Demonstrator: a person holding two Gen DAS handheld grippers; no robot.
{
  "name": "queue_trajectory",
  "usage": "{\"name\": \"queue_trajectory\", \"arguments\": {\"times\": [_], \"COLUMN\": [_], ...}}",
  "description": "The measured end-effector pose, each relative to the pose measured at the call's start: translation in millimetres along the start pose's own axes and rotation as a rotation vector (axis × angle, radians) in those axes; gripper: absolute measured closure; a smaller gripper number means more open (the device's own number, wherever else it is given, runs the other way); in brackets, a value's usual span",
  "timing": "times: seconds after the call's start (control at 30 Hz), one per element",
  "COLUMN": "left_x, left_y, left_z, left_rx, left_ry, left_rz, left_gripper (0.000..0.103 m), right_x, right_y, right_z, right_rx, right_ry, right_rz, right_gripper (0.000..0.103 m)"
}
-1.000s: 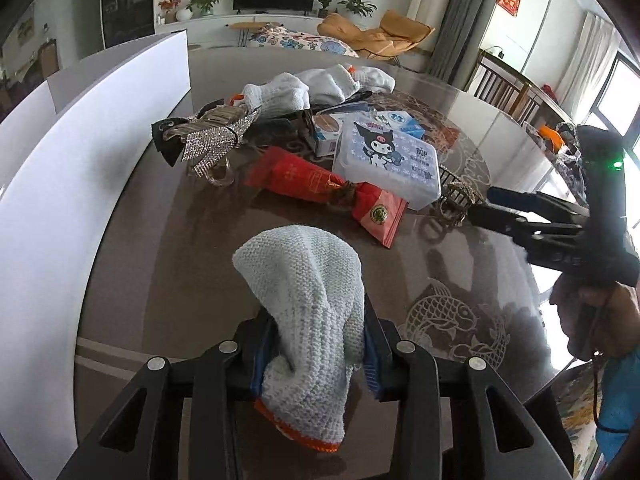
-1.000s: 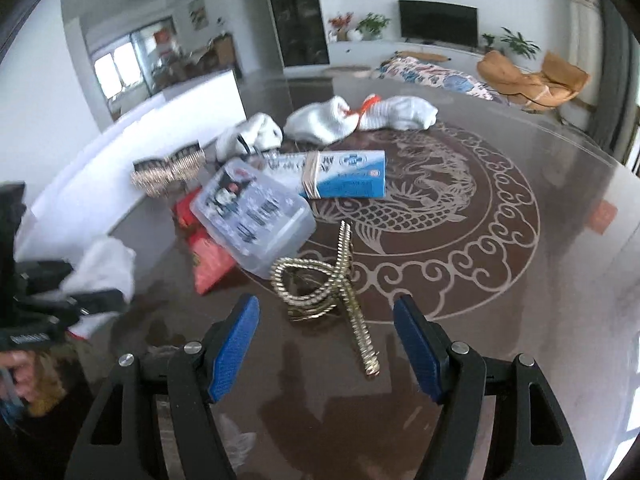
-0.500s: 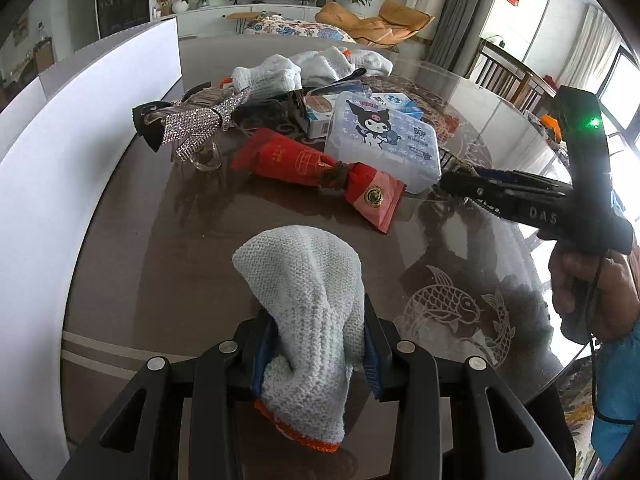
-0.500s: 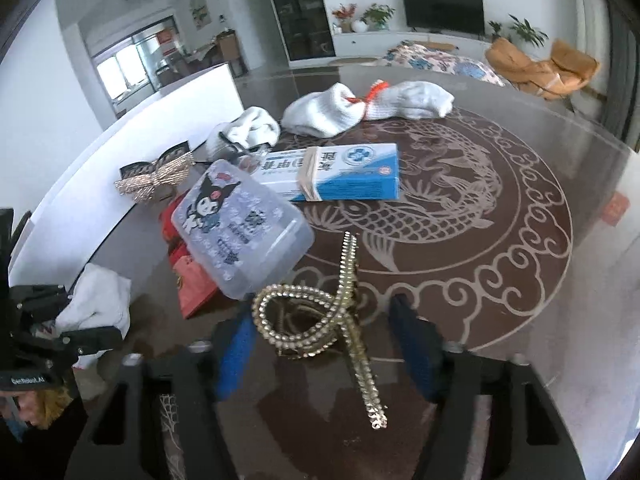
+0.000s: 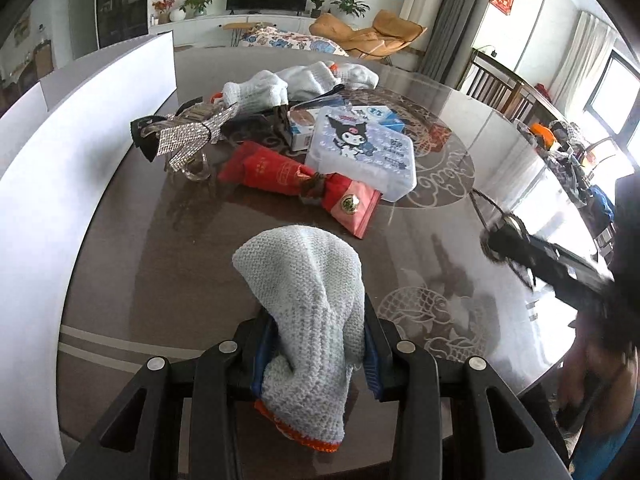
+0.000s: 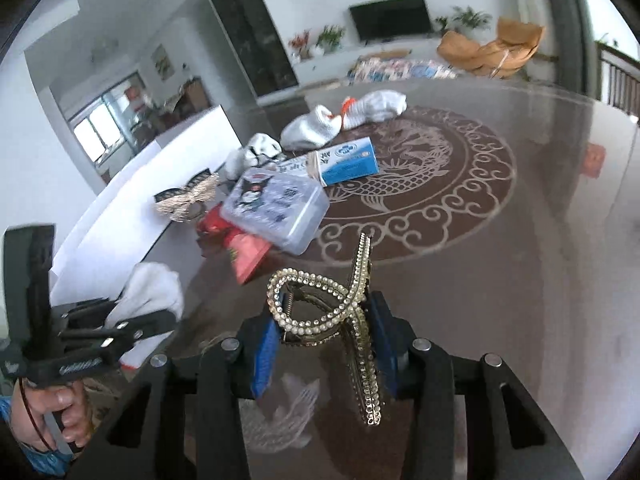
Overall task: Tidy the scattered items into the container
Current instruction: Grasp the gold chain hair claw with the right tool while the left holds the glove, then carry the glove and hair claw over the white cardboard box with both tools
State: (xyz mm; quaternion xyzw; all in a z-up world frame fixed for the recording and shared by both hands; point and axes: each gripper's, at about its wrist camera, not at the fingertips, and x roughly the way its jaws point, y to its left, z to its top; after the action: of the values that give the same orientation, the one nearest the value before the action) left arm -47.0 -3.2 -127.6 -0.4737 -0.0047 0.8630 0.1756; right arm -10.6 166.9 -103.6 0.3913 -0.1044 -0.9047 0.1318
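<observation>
2 grippers over the brown table [image 5: 168, 272] | left gripper [image 5: 316, 344]: narrow gap, pads pinching knitted glove [image 5: 308, 300] | right gripper [image 6: 324, 332]: jaws closing on rhinestone hair clip [image 6: 332, 308], lifted | white container [image 5: 60, 152]: table's left edge, beside remaining clutter

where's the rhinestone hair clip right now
In the right wrist view the hair clip sits bottom centre between the closing pads of the right gripper, just in front of the clear cartoon box.

2 wrist fisheyes, angled down, close, sharing table [image 5: 168, 264] clutter
</observation>
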Motion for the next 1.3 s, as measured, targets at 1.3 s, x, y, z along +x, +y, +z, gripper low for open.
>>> {"name": "queue_trajectory", "arguments": {"times": [1.3], "left_x": [-47.8], "left_y": [-17.2], "left_z": [-5.2], "left_rx": [-0.021], "left_ry": [-0.160], "left_rz": [-0.053], "left_gripper": [0.066], "right_x": [-48.4], "right_y": [41.6], "right_z": [-40.5], "right_rx": [-0.022], "right_ry": [-0.151], "right_rz": [-0.158], "right_gripper": [0.060]}}
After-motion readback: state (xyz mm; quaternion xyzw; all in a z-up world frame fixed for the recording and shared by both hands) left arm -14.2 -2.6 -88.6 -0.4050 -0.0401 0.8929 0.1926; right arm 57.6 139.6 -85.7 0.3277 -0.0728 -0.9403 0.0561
